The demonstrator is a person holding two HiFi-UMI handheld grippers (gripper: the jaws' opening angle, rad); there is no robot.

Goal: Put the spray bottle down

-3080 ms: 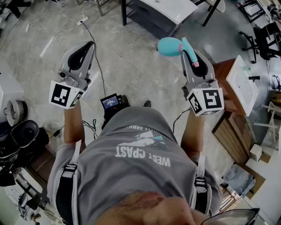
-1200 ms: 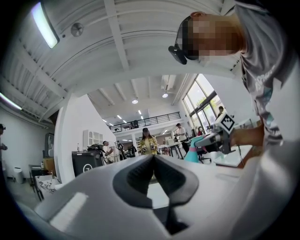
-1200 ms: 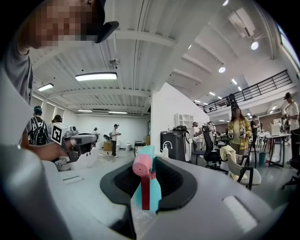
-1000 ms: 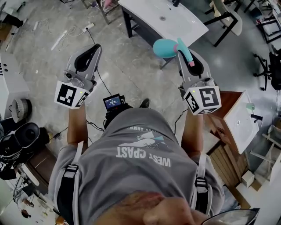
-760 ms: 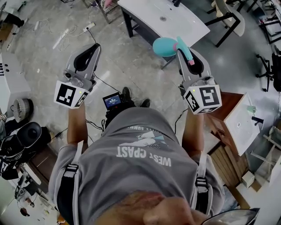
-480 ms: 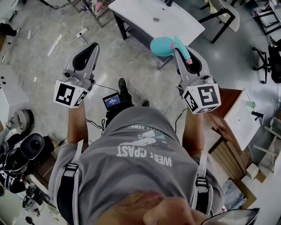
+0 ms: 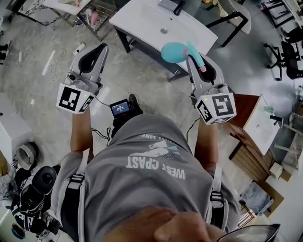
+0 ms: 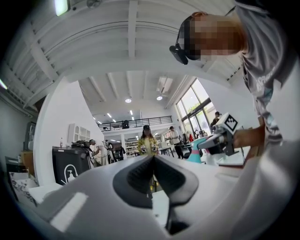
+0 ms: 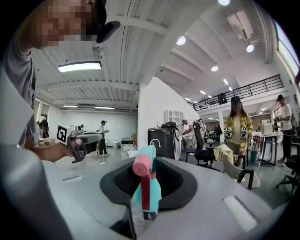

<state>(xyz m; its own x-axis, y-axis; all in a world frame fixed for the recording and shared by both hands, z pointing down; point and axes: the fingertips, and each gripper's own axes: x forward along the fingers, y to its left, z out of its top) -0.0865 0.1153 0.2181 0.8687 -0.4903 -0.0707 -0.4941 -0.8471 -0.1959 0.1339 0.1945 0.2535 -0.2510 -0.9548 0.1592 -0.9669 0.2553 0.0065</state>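
Not put down yet. Carrying the teal spray bottle (image 7: 175,51) pinched in the right gripper (image 7: 196,60), with the jaws closed on the head and neck to judge by the right gripper view. Pink nozzle turned back toward the holder, trigger hanging below it, body upright and bulging out past the jaw tips. Resting on nothing: held in the air, touching no surface. With the left gripper (image 7: 93,51) pressed together on nothing, well apart from the bottle and roughly level with the right one. Standing on bare concrete floor (image 7: 147,75), just short of a white washbasin top (image 7: 137,19) on a dark frame. In the head view, lying across the near right edge of that top, yet impossible to say from here whether truly above it or short of it. Judged from this alone: approach to a likely resting place nearly done, the placing itself wholly left. Left to do, presumably: bringing the bottle over a bare patch of the white top, clear of the dark tap (image 7: 177,5) and the drain hole (image 7: 164,30). Then lowering it onto its base, spreading the right jaws, and drawing back without knocking it over. No part in any of this for the left gripper, by the look of things.
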